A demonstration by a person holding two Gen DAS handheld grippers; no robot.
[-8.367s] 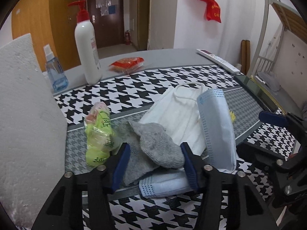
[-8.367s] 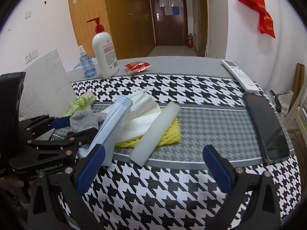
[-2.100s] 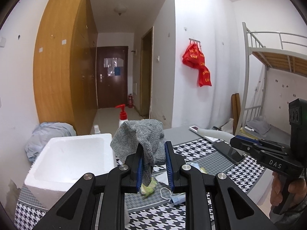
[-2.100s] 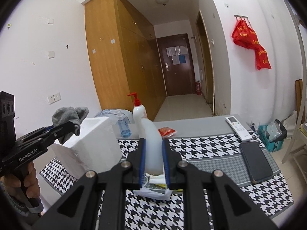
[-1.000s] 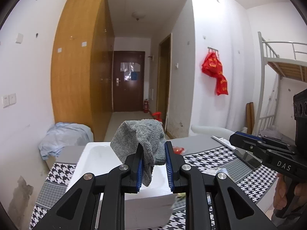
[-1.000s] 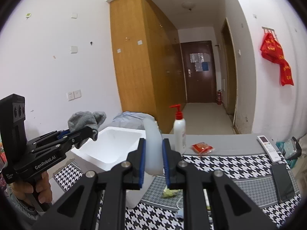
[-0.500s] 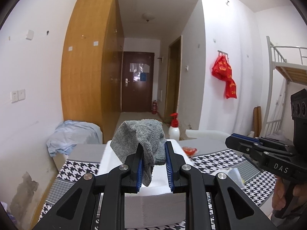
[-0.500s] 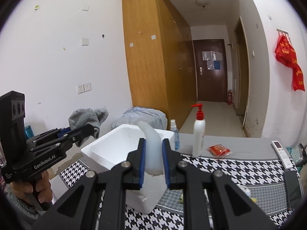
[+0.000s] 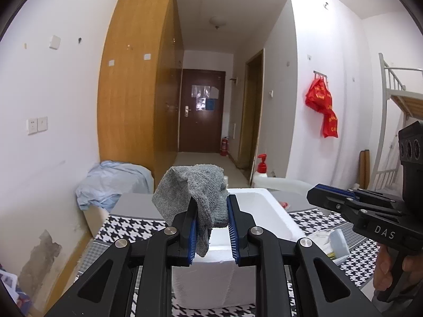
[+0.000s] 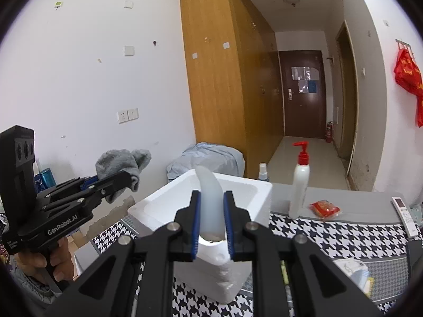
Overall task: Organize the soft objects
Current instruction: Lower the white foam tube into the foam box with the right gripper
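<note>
Left gripper (image 9: 211,223) clamps a crumpled grey knitted sock (image 9: 197,192), right gripper (image 10: 211,220) pinches a curved white foam strip (image 10: 208,200); both held up in the air just short of the open white styrofoam box (image 10: 260,192) on the houndstooth-cloth table (image 10: 343,235). Box looks like the bin for soft items, so likely a double drop. More soft pieces (image 10: 353,268) lie on the cloth beside it.

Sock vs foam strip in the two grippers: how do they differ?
The sock is grey knit; the foam strip is smooth, pale and translucent. The sock is bunched and droops over the left gripper; the strip stands up from the right gripper and curves at its tip. Shared: each is clamped between blue pads, held up in front of the white foam box, not yet inside.
</note>
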